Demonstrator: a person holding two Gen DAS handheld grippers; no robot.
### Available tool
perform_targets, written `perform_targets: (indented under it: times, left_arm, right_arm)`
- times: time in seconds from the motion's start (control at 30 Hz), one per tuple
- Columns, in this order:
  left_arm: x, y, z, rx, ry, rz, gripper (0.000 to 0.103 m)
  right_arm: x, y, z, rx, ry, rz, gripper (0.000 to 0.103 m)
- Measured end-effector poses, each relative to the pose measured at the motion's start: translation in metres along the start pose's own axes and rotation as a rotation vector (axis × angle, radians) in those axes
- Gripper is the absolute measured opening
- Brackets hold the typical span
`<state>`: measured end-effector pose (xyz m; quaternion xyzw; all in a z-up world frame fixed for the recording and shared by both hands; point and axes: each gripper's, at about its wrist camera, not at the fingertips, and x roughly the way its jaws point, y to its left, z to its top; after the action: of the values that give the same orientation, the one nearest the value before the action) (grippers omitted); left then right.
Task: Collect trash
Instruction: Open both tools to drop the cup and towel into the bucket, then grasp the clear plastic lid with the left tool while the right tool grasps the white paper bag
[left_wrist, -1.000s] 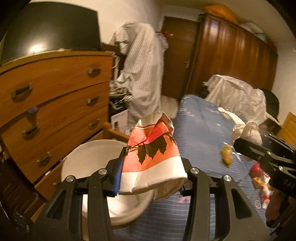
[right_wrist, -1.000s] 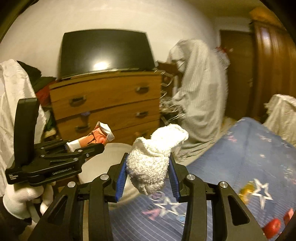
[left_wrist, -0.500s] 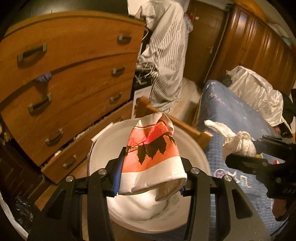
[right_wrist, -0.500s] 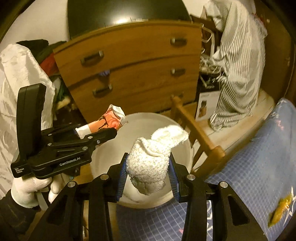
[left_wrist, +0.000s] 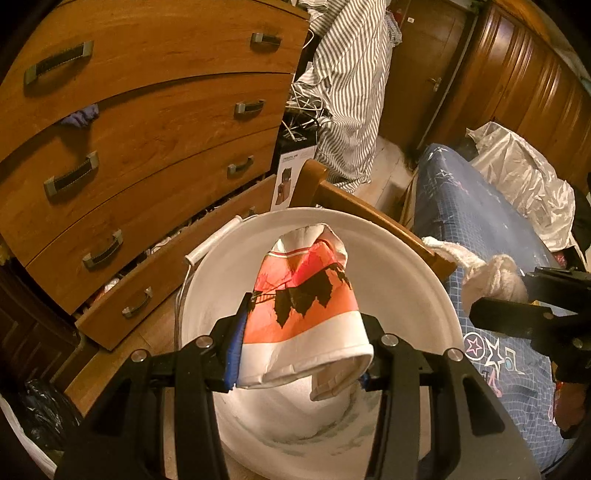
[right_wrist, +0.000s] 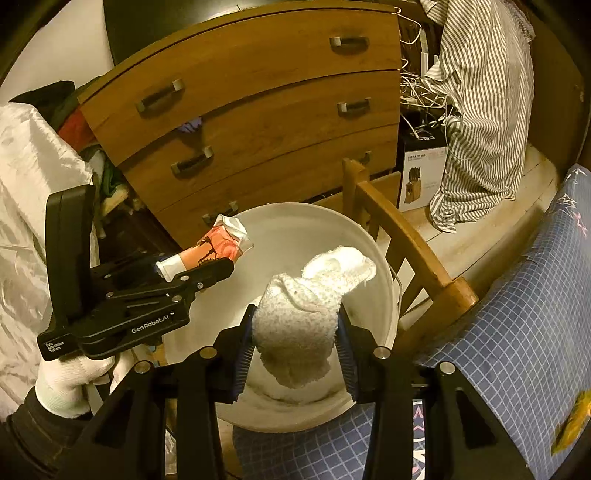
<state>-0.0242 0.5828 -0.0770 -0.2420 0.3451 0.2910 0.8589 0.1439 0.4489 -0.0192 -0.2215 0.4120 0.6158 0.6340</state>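
Both wrist views look steeply down, close over the white bucket (left_wrist: 417, 280) at frame centre; they share it and the wooden dresser (right_wrist: 258, 110) upper left. The right view sits further right, showing the left gripper (right_wrist: 207, 266) at its left

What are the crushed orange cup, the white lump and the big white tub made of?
Crushed cup: looks like printed paper, matte, creased and torn at the rim.
White lump: seemingly terry cloth or a sock, nubbly and limp.
Tub: probably plastic, smooth with a slight sheen.
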Motion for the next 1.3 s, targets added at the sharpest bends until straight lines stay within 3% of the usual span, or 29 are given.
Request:
perform_targets:
  times: [0.27,0.43,0.5,0.57,0.97,1.17,1.3]
  left_arm:
    - [0.003,-0.002,0.000,0.006,-0.001,0.000,0.043]
    - [0.005,-0.001,0.002,0.005,-0.003,0.014,0.049]
    - [0.006,0.000,0.003,0.003,0.001,0.026,0.054]
    - [0.007,0.002,0.003,-0.008,0.004,0.041,0.063]
    - [-0.004,-0.003,0.001,-0.004,-0.015,0.050,0.065]
    - [-0.023,-0.040,-0.012,0.051,-0.038,-0.003,0.065]
    - [-0.029,-0.090,-0.036,0.130,-0.028,-0.092,0.065]
  right_arm:
    - [-0.001,-0.001,-0.002,-0.002,-0.009,-0.001,0.042]
    - [-0.002,-0.003,-0.002,-0.004,-0.014,-0.005,0.042]
    - [-0.004,-0.004,-0.002,-0.002,-0.023,-0.007,0.049]
    - [-0.007,-0.007,-0.002,0.008,-0.038,-0.003,0.070]
    - [-0.044,-0.019,-0.019,0.045,-0.113,0.019,0.070]
    - [-0.098,-0.025,-0.073,0.081,-0.200,0.026,0.070]
    - [-0.147,-0.041,-0.149,0.129,-0.271,-0.023,0.070]
